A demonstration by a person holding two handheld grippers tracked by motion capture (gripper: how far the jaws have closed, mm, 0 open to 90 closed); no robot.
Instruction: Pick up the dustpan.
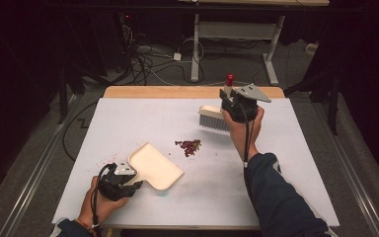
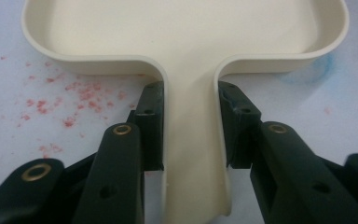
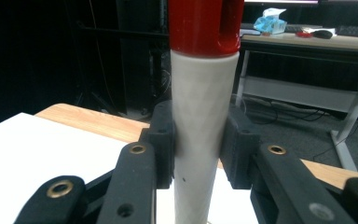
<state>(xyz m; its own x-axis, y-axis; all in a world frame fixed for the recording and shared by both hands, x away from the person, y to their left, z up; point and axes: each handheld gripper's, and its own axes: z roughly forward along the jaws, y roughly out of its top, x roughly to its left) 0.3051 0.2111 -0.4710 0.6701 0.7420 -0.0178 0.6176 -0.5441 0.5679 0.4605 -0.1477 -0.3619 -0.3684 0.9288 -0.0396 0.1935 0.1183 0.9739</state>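
At table centre, I sweep dark red crumb pile [image 1: 189, 146] toward seven o'clock; right gripper [image 1: 237, 106] clamps white red-capped plastic brush [image 1: 215, 118], left gripper [image 1: 128, 183] clamps cream plastic dustpan [image 1: 155, 167] handle; keep pan lip flat.

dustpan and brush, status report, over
Left gripper shut on dustpan handle. Right gripper shut on brush handle. Red crumbs between them, path open.

Laboratory recording space: white-covered table [image 1: 296, 163] amid black curtains, tangled floor cables [image 1: 143, 61], height-adjustable desk [image 1: 237, 29] with computer mouse [image 3: 324, 33] behind.
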